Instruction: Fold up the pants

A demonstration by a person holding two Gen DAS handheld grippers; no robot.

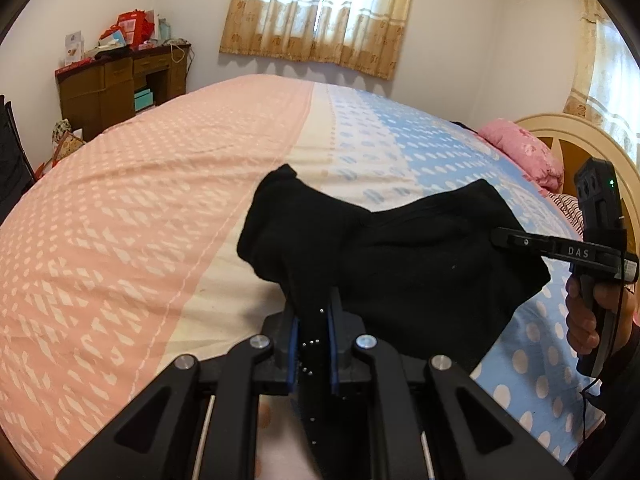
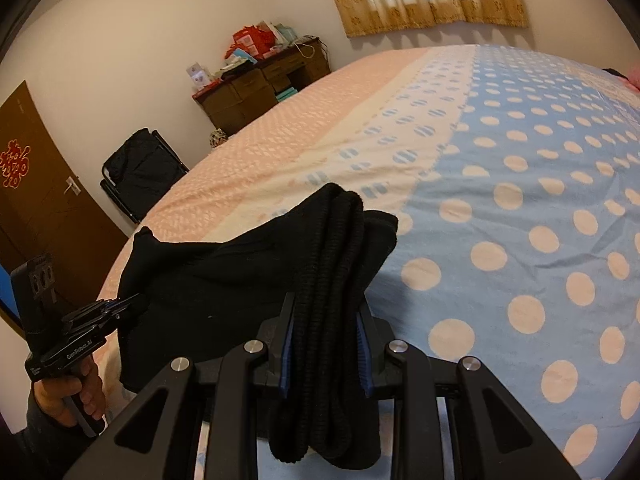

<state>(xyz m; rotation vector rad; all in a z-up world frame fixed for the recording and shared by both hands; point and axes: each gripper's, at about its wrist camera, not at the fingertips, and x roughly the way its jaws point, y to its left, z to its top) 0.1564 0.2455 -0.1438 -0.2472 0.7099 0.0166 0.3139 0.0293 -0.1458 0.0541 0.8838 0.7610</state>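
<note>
Pants [image 1: 420,264]: black, soft knit with ribbed band bunched in layers; partly folded, lifted and draped above the bed, over the cream and blue stripes near its front edge.

Bed [image 1: 160,208] fills both views. Cover in three lengthwise bands: pink with pale dashes, cream strip with blue striped ovals, blue with pale polka dots [image 2: 520,220]. Fabric mostly flat, slight creases in the blue band. Black pants [image 1: 400,264] sit bunched over the cream and blue bands near the close edge; how much of them rests on the cover cannot be told. Pink pillow [image 1: 520,152] lies at the head end, against the cream headboard [image 1: 560,128].
</note>
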